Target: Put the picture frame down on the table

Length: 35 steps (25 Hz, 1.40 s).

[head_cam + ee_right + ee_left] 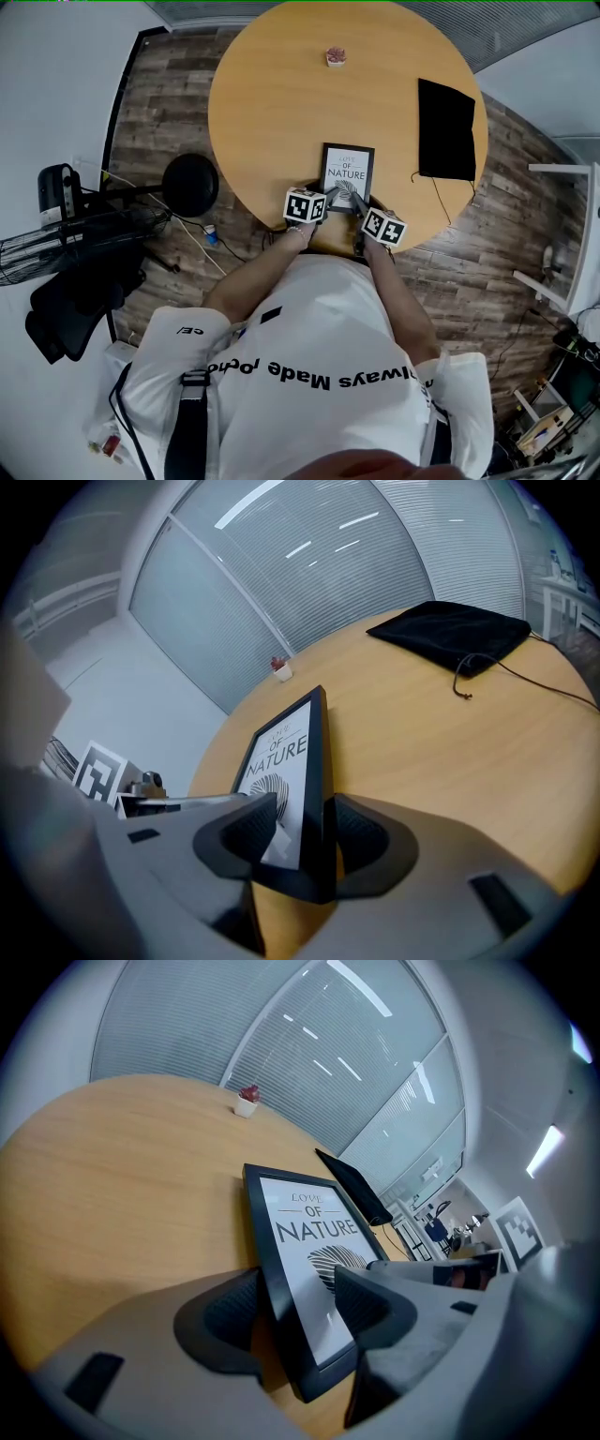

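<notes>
Surface: we see a round wooden tabletop (272, 103) over a plank floor (178, 103), with slatted blinds (309, 1054) on the far side.
Frame: the picture frame (347, 169) is at the tabletop's near edge, print side toward us.
Left gripper (295, 1314): released, with jaws wide around the frame's near left corner.
Right gripper (305, 836): released, with jaws either side of the near right corner and a gap on the glass side.
Hard to tell: we cannot tell whether the frame lies flat or leans; the grippers cover its near edge.
Open room: the tabletop is bare left of the frame. A black pouch (446, 129) lies well apart at the far right, and a small red-topped pot (335, 56) stands near the far edge.
</notes>
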Available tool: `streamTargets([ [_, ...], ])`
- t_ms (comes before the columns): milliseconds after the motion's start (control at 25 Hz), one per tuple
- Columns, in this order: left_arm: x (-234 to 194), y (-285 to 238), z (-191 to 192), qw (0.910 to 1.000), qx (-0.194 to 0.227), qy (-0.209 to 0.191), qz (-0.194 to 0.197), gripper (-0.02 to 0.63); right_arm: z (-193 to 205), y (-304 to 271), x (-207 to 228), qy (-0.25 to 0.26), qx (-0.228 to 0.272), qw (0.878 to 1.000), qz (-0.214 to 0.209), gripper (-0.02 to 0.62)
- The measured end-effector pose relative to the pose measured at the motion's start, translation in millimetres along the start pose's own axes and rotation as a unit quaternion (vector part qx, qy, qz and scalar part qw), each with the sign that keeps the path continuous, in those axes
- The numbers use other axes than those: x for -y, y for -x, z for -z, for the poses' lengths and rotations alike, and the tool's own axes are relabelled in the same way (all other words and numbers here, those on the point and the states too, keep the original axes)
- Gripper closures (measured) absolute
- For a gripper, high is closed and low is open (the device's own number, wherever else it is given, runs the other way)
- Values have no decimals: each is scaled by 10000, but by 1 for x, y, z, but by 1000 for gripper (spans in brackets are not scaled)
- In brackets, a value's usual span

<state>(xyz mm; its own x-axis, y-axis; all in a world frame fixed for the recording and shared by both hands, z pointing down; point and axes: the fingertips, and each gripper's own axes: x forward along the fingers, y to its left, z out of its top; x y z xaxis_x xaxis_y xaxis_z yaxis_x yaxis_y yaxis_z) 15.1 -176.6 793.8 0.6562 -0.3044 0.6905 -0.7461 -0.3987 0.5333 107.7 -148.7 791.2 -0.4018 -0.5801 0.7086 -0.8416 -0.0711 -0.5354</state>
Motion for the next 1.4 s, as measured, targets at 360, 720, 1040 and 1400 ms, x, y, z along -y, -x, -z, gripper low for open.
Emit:
streamTargets([
  [360,-2,-2,2,9999,-64,-104,-83,368,1,-5,5,103,-62,9998,127,394],
  [720,0,-3,2,9992,-175,-299,-191,368,3,-5,7,194,-109,9995,217,390],
  [1040,2,-5,4,9979,-251,-520,-278,368,7,-6,11,218,-138,9993,278,388],
  [1400,1,-7,8,9957,-384,-722,-445,368,10,-6,12,282,-169,9988,359,387],
])
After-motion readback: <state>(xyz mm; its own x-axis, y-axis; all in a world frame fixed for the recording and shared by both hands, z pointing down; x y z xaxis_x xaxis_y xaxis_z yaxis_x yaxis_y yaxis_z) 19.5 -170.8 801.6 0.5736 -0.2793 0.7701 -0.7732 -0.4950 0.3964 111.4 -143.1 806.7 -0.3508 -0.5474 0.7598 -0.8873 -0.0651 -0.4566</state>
